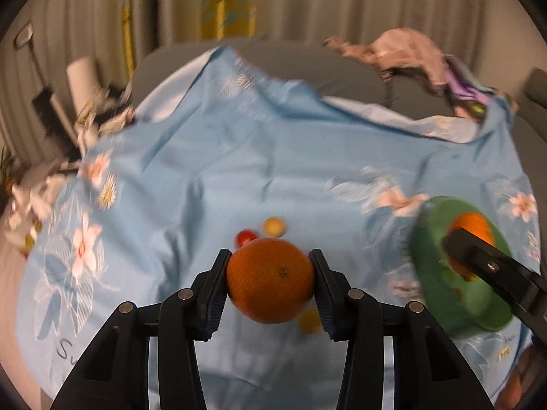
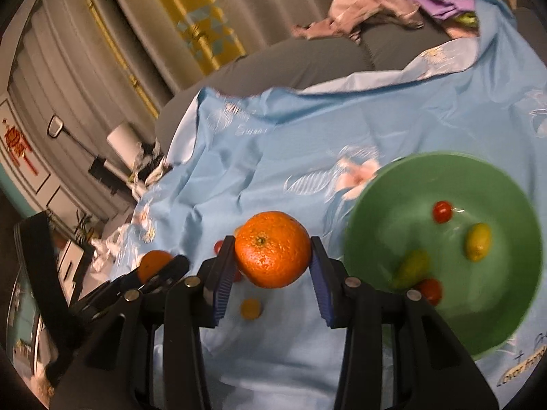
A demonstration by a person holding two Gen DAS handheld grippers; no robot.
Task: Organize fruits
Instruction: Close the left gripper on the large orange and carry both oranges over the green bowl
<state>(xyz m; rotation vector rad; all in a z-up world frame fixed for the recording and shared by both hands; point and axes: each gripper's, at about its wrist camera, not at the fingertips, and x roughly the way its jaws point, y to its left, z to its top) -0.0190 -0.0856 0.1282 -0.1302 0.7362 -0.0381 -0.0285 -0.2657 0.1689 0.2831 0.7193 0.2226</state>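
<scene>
Two oranges (image 1: 270,280) (image 2: 272,249) — one clamped per gripper (image 1: 270,282) (image 2: 272,251) — one green bowl (image 2: 372,212)

A home, by the look of it, likely a bedroom or living room: a light-blue flowered sheet (image 1: 259,157) lies spread over a grey cushioned surface (image 2: 307,58), crumpled clothes (image 1: 410,54) are heaped at its far edge, pleated curtains (image 1: 324,0) hang behind, and a red knot ornament (image 2: 15,143) decorates a cabinet.
</scene>
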